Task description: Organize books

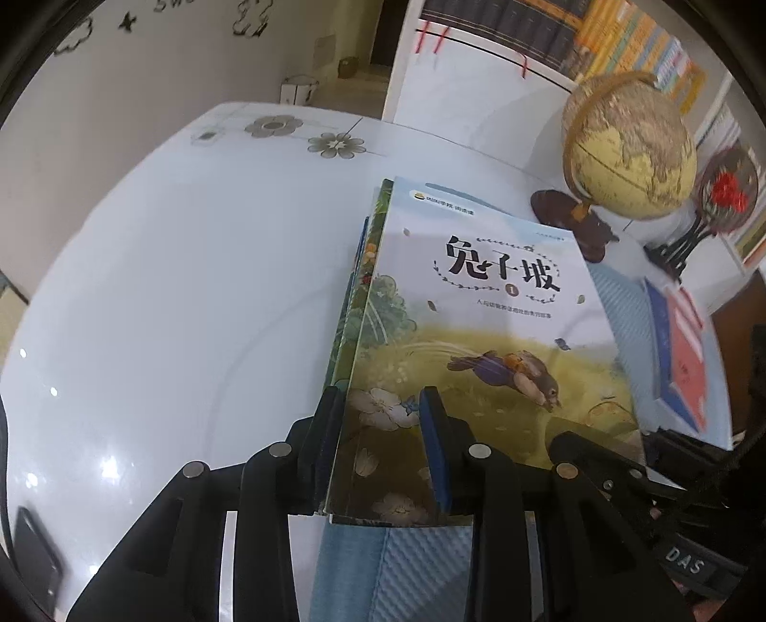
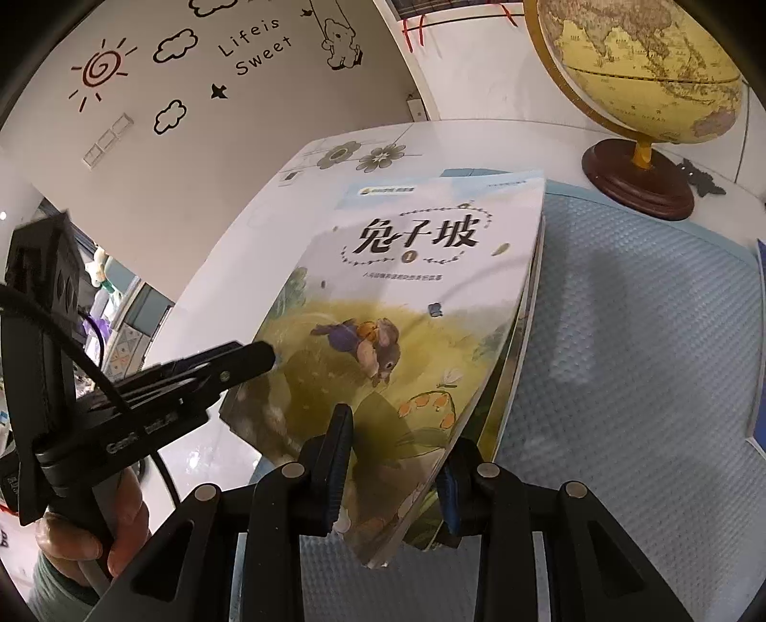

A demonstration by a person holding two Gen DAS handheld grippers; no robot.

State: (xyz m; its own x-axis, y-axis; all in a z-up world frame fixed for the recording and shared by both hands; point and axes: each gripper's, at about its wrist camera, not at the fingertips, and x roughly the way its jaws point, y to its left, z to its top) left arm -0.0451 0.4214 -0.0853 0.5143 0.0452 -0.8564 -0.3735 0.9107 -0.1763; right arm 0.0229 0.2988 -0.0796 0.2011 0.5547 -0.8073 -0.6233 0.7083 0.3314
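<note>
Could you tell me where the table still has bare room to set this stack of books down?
The white tabletop left of the book stack, out to the flower decals, looks bare. The blue mat between stack and globe is free too. It is crowded at the far right, by the globe's base, a black stand and the red and blue books.

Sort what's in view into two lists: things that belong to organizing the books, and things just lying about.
Part of the job:
- stack of picture books, gripped at both near corners
- left gripper
- right gripper
- blue and red books lying flat beyond the stack
- blue mat under the stack

Just lying about:
- globe
- round ornament on a black stand
- wall stickers
</note>
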